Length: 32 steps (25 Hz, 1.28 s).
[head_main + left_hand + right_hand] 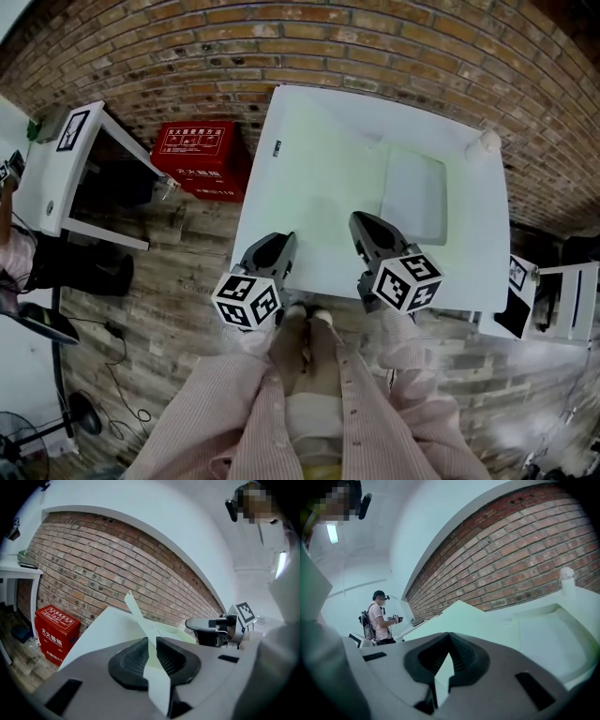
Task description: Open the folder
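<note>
left gripper (152,651) clamped on the thin edge of the folder (137,613) cover, which runs slantwise through its jaws. right gripper (449,660) pinched on another pale edge; which leaf is unclear. risk: the cover is held by a sliver and twisted, so uneven pulling may slip or crease it. only the head view shows the cover raised beyond both grippers over the white table (469,272). only the right gripper view shows a person (378,618) far off.
</note>
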Each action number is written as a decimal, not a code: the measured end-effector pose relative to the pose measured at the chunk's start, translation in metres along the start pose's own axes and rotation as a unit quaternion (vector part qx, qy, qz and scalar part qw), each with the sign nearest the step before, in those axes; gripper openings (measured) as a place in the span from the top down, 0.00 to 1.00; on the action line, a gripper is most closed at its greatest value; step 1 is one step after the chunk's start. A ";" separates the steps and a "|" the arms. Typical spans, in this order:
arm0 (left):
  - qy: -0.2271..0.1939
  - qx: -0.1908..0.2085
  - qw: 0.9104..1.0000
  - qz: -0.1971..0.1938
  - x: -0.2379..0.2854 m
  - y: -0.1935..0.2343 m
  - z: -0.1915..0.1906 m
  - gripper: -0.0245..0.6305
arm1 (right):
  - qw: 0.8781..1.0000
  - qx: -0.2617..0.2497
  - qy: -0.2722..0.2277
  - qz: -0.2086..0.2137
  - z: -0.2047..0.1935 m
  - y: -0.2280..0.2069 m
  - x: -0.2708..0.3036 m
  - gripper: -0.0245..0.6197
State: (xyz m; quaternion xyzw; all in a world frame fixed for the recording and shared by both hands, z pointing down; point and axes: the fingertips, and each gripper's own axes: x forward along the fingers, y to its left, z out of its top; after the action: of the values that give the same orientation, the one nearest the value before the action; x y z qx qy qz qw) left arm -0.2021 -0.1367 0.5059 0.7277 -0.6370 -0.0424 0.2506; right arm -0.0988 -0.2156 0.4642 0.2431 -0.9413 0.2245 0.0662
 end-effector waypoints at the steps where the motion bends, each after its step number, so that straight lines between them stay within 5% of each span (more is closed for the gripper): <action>1: -0.002 0.006 1.000 -0.002 -0.002 -0.003 0.002 0.90 | 1.000 0.000 -0.003 0.000 0.002 0.000 -0.002 0.95; 32: -0.067 0.211 0.975 -0.025 -0.039 -0.074 0.100 0.97 | 0.990 -0.078 -0.112 -0.040 0.064 -0.004 -0.093 0.95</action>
State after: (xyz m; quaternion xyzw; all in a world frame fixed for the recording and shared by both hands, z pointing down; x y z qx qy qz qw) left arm -0.1803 -0.1258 0.3772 0.7757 -0.6282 0.0382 0.0475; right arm -0.0168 -0.2085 0.3870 0.2982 -0.9470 0.1190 -0.0115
